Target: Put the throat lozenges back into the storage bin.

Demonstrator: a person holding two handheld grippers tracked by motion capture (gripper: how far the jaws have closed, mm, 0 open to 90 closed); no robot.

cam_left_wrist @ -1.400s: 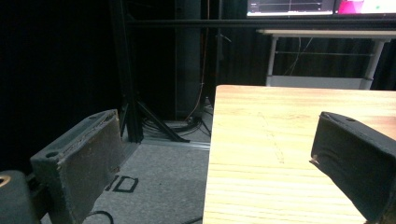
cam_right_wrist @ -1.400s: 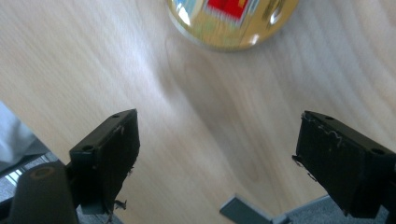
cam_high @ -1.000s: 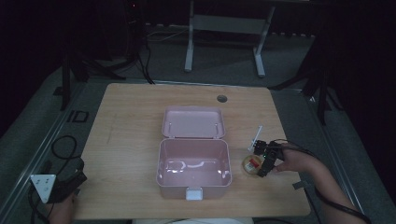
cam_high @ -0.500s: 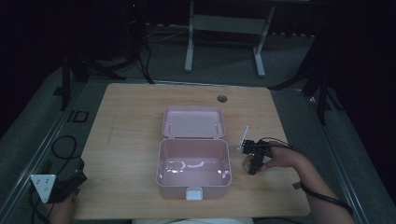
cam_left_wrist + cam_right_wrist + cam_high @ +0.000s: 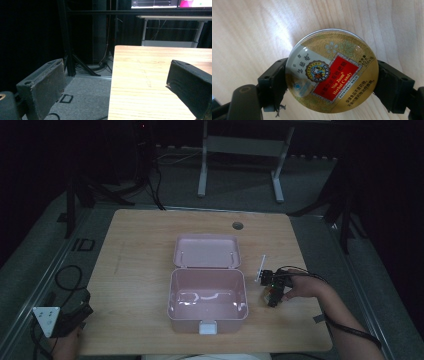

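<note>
The right gripper (image 5: 332, 85) has its jaws closed on the rim of a round candy tin (image 5: 332, 71), just right of the open pink box (image 5: 207, 297) on the table (image 5: 140, 250). The left gripper (image 5: 117, 87), jaws spread wide around nothing, sits at the table's near-left edge.

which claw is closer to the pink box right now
The right one. The right claw sits just beside the open pink box, off its right wall, closed on a round candy tin. The left claw hangs off the table's near left corner, far from the box.
</note>
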